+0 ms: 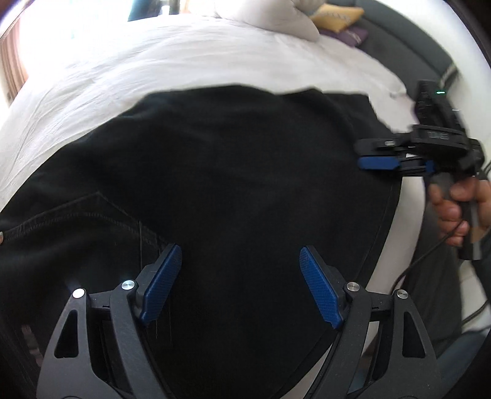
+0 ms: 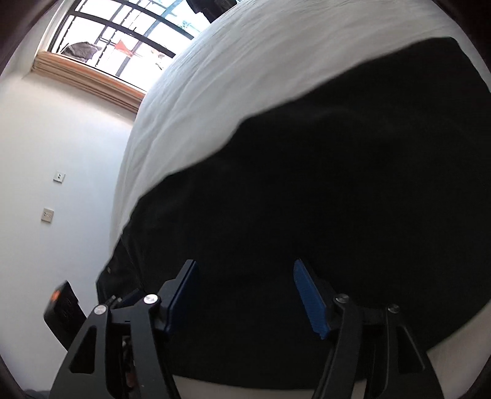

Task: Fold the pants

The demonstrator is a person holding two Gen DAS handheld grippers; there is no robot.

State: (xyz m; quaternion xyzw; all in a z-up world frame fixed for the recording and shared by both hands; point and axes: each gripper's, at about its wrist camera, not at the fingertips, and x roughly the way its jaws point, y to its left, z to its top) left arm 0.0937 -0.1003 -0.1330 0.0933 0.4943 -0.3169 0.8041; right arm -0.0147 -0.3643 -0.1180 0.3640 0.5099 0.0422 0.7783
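- Black denim pants (image 1: 214,172): matte, heavy cloth with stitched seams and a sewn patch pocket (image 1: 92,221); they lie spread flat on the bed, covering its near part, one edge running along the bed's near side.
- White bed sheet (image 1: 153,70): soft, finely creased cotton, stretching beyond the pants toward the far end of the bed.
- White pillow (image 1: 270,18): puffy and rounded, at the far end of the bed; a yellow cushion (image 1: 337,17) and a purple cushion (image 1: 353,35) lie just beside it.
- Left gripper (image 1: 241,285): black plastic frame, blue ribbed pads, steel pivot pins; jaws wide apart over the pants near the pocket, nothing between them.
- Right gripper (image 2: 244,294): same build; jaws parted over the dark cloth, gripping nothing. In the left wrist view it (image 1: 380,153) sits at the pants' far-right edge, held by a hand (image 1: 457,211).
- Wood-framed window (image 2: 122,40) with dark bars, beyond the bed.
- Two square wall plates (image 2: 53,196) on the white wall beside the bed.
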